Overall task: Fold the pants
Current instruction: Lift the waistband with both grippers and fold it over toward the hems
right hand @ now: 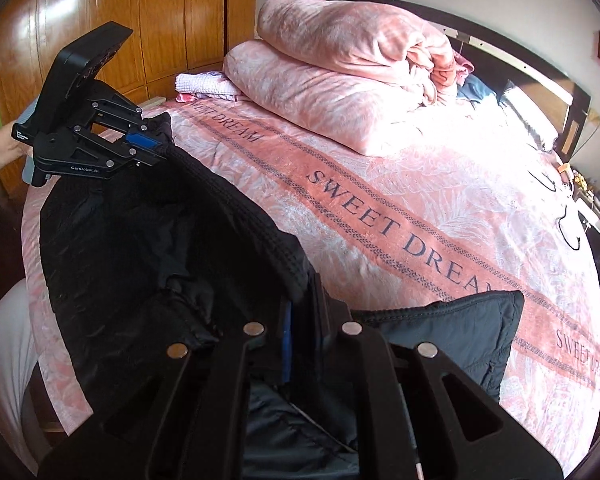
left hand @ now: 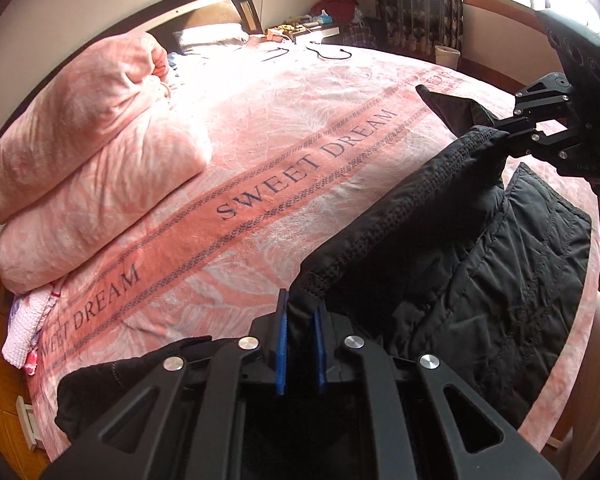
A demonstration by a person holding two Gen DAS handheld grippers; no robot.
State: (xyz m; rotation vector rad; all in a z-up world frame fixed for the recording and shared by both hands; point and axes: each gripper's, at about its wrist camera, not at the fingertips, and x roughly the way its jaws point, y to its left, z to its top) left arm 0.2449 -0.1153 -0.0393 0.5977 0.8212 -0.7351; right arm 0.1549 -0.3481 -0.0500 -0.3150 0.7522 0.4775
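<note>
- We had the black quilted pants at the lower right of the left wrist view, partly lifted off the pink bed. The ribbed waistband stretched between our two tools so the garment hung flat and could be laid over cleanly.
- Our left gripper, at the bottom centre of that view, had its jaws closed on one end of the waistband, with fabric pinched between the blue pads.
- Our right gripper, at the upper right of the same view, was clamped on the other end. Its own view showed dark cloth bunched between its fingers.
- We judged that holding both corners kept the edge taut, which a fold needs.
- The folded pink blanket, at the left, sat well apart from the pants, leaving the middle of the bed free for laying the pants down.
</note>
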